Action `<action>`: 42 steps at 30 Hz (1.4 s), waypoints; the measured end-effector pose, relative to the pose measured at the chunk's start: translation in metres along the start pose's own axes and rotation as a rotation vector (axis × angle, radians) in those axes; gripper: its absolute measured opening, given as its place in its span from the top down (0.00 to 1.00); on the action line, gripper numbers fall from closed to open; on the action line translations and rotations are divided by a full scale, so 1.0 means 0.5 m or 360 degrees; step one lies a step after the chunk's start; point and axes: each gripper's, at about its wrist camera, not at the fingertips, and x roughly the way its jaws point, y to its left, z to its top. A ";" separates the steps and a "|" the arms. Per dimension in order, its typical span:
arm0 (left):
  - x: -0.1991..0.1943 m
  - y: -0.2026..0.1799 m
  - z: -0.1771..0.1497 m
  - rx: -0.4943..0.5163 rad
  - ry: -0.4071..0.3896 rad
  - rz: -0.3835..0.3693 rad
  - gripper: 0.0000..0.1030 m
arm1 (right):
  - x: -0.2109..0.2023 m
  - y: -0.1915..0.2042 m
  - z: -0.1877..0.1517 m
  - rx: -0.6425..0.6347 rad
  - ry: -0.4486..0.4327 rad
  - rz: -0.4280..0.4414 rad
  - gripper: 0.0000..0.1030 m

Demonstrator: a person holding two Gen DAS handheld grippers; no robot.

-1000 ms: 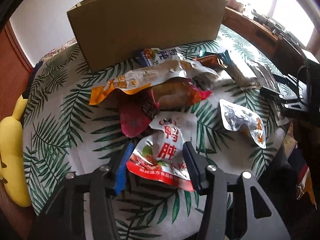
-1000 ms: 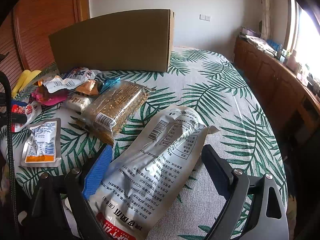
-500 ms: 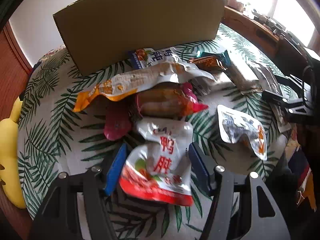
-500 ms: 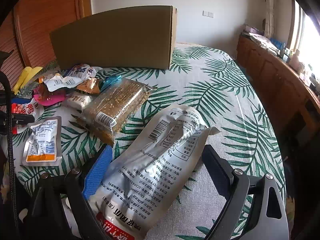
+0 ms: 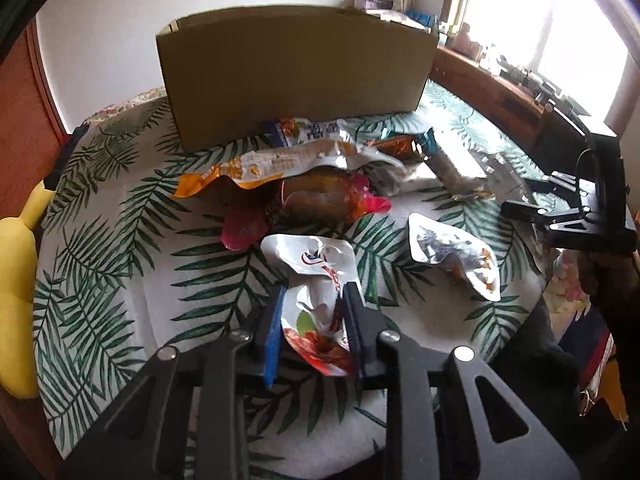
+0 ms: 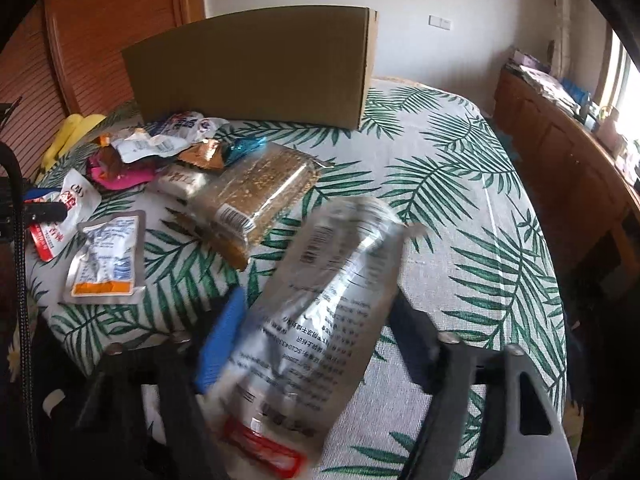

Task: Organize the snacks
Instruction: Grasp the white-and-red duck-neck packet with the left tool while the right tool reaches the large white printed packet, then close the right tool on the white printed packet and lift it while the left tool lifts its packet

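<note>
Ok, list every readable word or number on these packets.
No text reads clearly.
White-red pouch: big red characters, creased, unreadable.
Large silver bag: fine print and barcode, blurred.
Biscuit pack: barcode only, digits too small.
Small silver pouch: print too small.

Crumpled red-and-white snack pouch (image 5: 318, 300) pinched upright off the leaf-print cloth, long silver snack bag (image 6: 320, 300) tilted, loose snack pile (image 5: 316, 184) before cardboard box (image 5: 296, 72)

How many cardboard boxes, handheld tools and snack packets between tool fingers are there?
Brown cardboard box: 1
Black handheld tools, left tool and right tool, its jaws just closing: 2
Packets between fingers, white-and-red pouch and large silver bag: 2
Total: 5
</note>
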 end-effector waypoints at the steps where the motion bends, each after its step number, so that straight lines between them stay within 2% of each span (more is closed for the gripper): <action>1: -0.006 -0.003 -0.002 -0.0004 -0.0017 -0.0001 0.79 | -0.002 0.001 -0.001 -0.0002 0.0000 0.0011 0.38; 2: -0.012 -0.006 -0.002 -0.0002 -0.0030 0.0005 0.80 | -0.003 -0.001 -0.002 0.0004 -0.0004 0.0019 0.44; 6: -0.017 -0.030 -0.008 0.0048 -0.0061 0.0030 0.80 | -0.010 -0.028 -0.002 0.0124 -0.0023 0.0114 0.55; 8: -0.021 -0.041 -0.009 0.0070 -0.0089 0.0062 0.80 | -0.016 -0.036 -0.003 0.0160 -0.0042 0.0144 0.63; 13: -0.035 -0.051 -0.003 0.0067 -0.0146 0.0062 0.81 | -0.033 -0.048 0.001 0.0209 -0.0079 0.0201 0.80; 19: -0.052 -0.061 -0.004 0.0072 -0.0190 0.0059 0.81 | -0.043 -0.074 0.005 0.0348 -0.0108 0.0377 0.86; 24: -0.066 -0.064 -0.004 0.0067 -0.0231 0.0054 0.81 | -0.054 -0.071 0.009 0.0354 -0.0140 0.0386 0.87; 25: -0.070 -0.065 -0.003 0.0067 -0.0240 0.0056 0.81 | -0.059 -0.070 0.010 0.0348 -0.0149 0.0376 1.00; 34: -0.085 -0.073 0.006 0.0080 -0.0281 0.0051 0.81 | -0.079 -0.042 0.031 0.0236 -0.0182 0.0302 1.00; 42: -0.119 -0.079 0.025 0.0074 -0.0372 0.0045 0.81 | -0.121 -0.025 0.052 0.0148 -0.0257 0.0235 1.00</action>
